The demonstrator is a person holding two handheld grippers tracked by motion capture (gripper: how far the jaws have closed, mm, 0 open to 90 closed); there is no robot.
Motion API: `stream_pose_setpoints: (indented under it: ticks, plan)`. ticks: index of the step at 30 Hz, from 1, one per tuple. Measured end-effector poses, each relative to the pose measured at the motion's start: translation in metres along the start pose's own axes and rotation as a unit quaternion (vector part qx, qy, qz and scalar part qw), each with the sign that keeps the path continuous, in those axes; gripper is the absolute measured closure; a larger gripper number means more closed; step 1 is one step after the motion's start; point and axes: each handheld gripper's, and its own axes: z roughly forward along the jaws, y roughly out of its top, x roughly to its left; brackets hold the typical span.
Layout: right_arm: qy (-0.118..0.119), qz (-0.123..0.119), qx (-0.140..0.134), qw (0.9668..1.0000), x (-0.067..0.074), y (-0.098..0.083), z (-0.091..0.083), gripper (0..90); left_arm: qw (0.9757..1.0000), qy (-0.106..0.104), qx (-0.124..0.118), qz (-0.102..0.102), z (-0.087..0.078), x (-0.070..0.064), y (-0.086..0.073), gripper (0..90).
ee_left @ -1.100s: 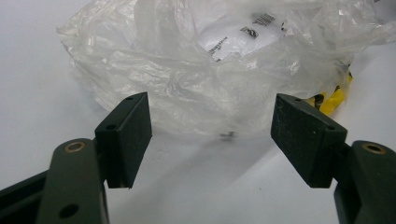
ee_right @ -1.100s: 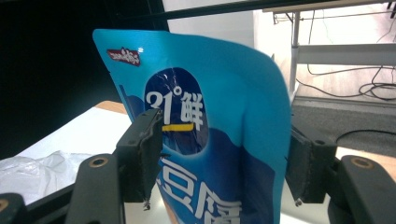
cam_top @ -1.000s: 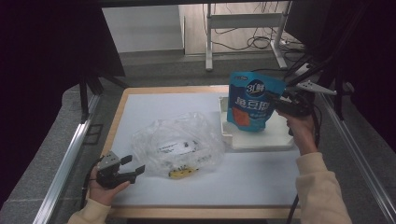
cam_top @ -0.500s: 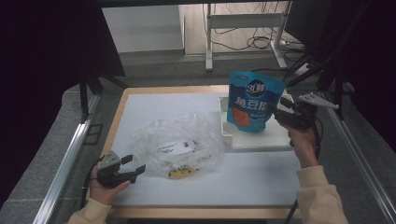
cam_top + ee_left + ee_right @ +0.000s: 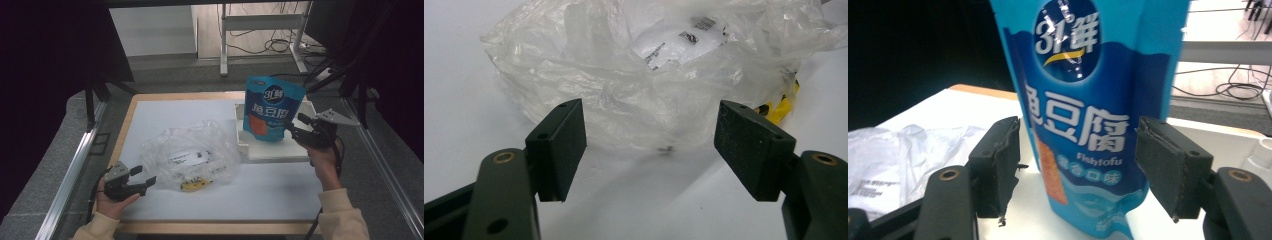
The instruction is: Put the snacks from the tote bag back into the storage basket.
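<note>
Seen from above: a white table [image 5: 165,115] with a light wooden edge, two hand-held grippers over it

At the right, a blue snack pouch [image 5: 271,109] standing upright on a low white tray [image 5: 280,150], printed with white lettering and an orange panel. Right gripper [image 5: 296,128] just beside the pouch's lower right edge, jaws spread wide, nothing between them pressed or held. In the right gripper view, pouch [image 5: 1093,115] rising close ahead in the gap between the two black jaws, pads apart from its sides

At the left, a crumpled clear plastic bag [image 5: 190,155] lying flat on the table, well apart from the pouch, with a white label inside and something yellow [image 5: 192,186] at its near edge. Left gripper [image 5: 142,180] near the bag's near left corner, jaws also wide and empty. In the left gripper view, bag [image 5: 649,85] just beyond the open jaws, not touched

Likely handling of the pouch: light, thin glossy film, probably slippery and easy to dent or tip while standing. Best hold judged across the body near mid-height, pads flat on the front and back faces, or on the stiffer sealed side edge; firm but gentle squeeze, since soft contents may crush. Clear bag limp and shapeless; a pinch on a raised fold would suit
</note>
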Motion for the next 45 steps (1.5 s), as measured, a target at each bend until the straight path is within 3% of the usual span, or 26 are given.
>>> stream_pose_setpoints:
  ticks: [19, 30, 35, 45]
  plan:
    - [0.06, -0.017, 0.02, 0.9978, 0.038, -0.023, 0.003, 35.6, 1.0, 0.002, -0.006, 0.005, -0.002, -0.001, 0.001, 29.2]
    - [0.097, -0.034, 0.037, 0.994, 0.067, -0.037, 0.003, 35.6, 1.0, 0.002, -0.006, 0.007, -0.002, -0.003, 0.001, 29.2]
    - [0.103, -0.035, 0.043, 0.9931, 0.073, -0.042, 0.004, 35.6, 0.9999, 0.001, -0.007, 0.009, -0.003, -0.003, 0.001, 29.2]
    - [0.127, -0.044, 0.068, 0.9886, 0.093, -0.066, 0.004, 35.6, 0.9999, 0.0, -0.006, 0.011, -0.002, -0.004, 0.001, 29.2]
